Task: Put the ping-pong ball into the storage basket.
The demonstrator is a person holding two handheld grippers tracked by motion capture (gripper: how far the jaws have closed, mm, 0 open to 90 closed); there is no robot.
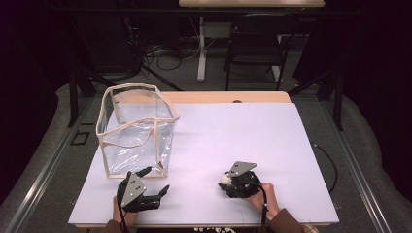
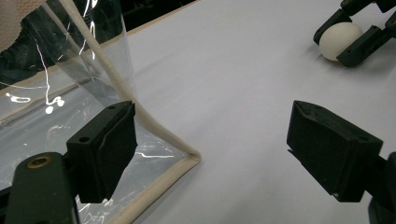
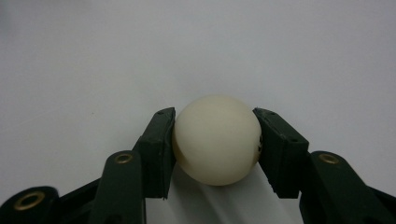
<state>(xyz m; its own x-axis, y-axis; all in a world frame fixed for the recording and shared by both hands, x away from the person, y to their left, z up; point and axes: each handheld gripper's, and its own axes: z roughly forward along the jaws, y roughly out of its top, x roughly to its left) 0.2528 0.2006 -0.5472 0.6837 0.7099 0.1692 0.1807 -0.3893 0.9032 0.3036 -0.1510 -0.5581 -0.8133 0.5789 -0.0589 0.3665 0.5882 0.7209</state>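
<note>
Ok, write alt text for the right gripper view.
A cream-white ball is clamped between the right gripper's two black jaws, which rise from the bottom of the picture. Behind it lies a plain white table cover.

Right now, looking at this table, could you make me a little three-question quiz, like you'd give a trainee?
1. True or false: the right hand-held gripper is closed on the white ball.
2. Which thing sits nearest the left hand-held gripper? A) a chair B) the clear bag with the beige trim C) a cup
3. Fill in: the left hand-held gripper's jaws stand ____ with nothing between them.

Key: 1 true, a jaw presses each side of the ball. 2 B, the bag's bottom corner lies just beside one jaw. 3 open.
</note>
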